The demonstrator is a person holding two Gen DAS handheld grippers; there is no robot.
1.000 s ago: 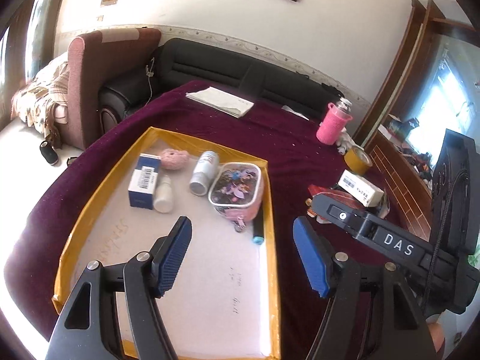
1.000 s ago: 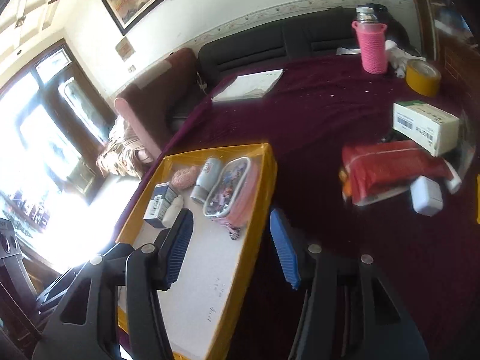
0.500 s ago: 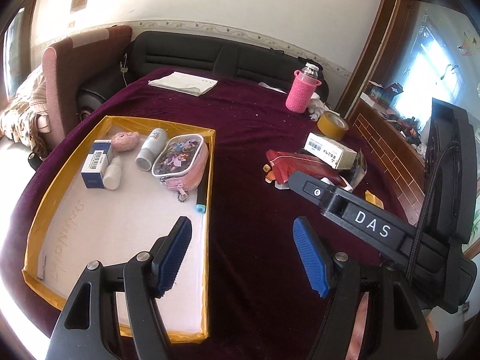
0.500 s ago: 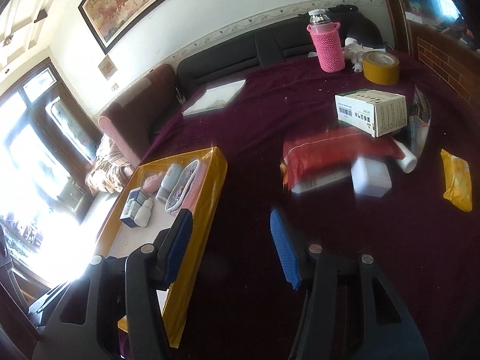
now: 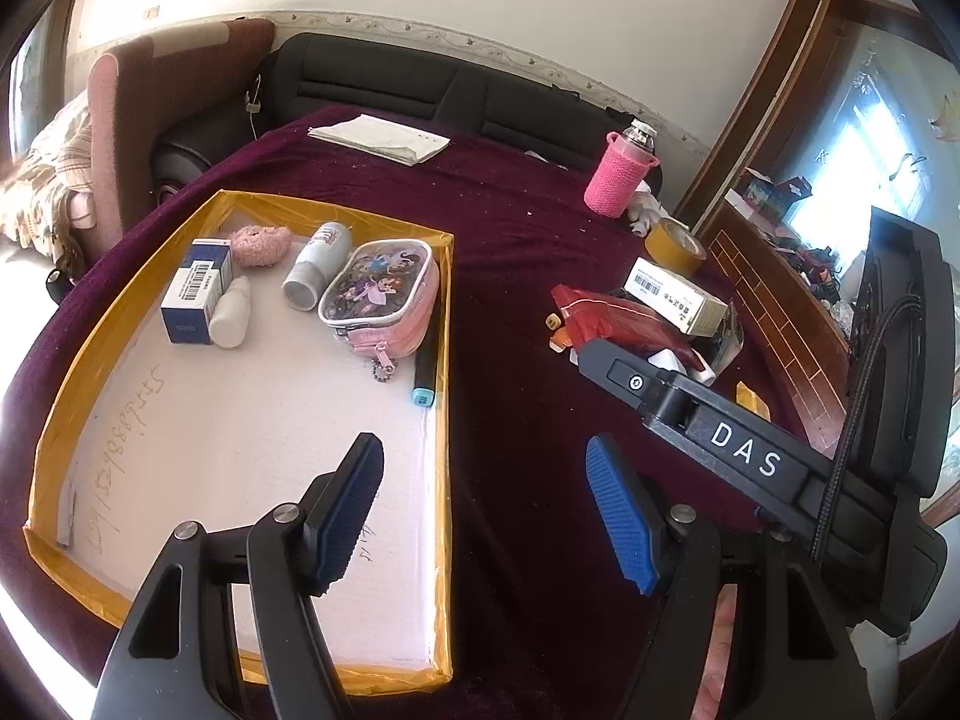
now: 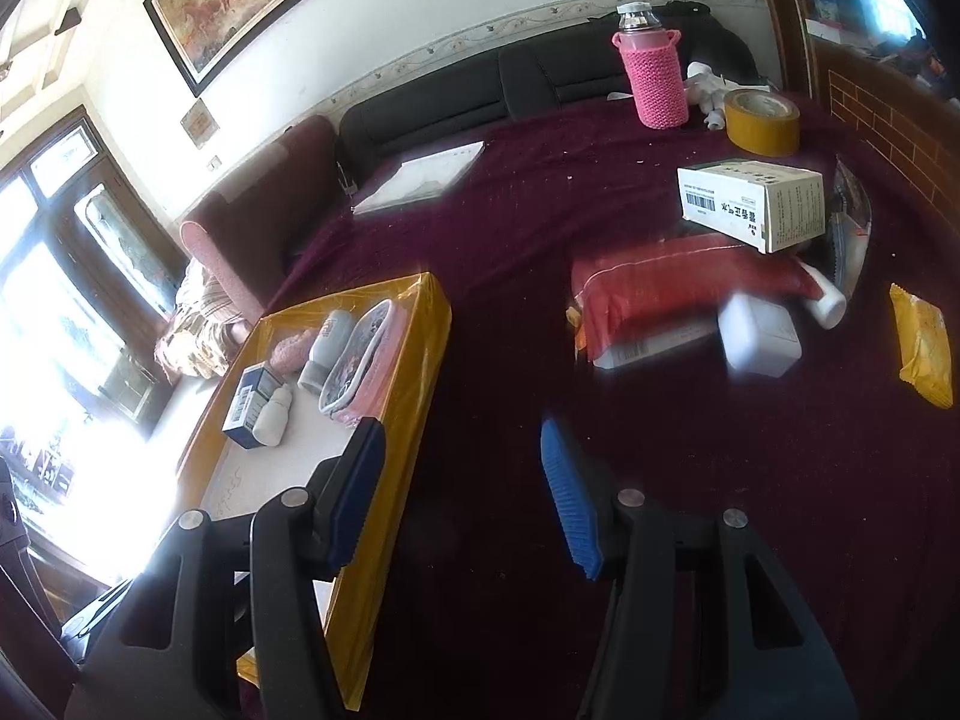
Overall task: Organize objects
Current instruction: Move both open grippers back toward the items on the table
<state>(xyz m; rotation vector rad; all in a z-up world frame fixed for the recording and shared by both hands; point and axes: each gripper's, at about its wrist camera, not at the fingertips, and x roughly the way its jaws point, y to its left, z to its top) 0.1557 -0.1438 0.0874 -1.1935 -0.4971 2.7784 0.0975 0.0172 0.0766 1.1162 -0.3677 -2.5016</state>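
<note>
- Tablecloth point(image 5: 516, 276): matt maroon cloth, velvety nap.
- Tray point(image 5: 443, 324): glossy yellow tape rim, white foam-like floor.
- Bottle sleeve point(image 6: 653, 84), at 1 o'clock: pink knit.
- Finger pads point(image 5: 618, 516): blue ribbed rubber.

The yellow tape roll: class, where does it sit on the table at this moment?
In the right wrist view the yellow tape roll stands at the table's far right, just right of the pink knitted bottle and beyond the white carton.

Yellow-rimmed tray point(image 5: 445, 324) holds pink pouch point(image 5: 384, 294); red packet point(image 6: 678, 288) lies outside
</note>
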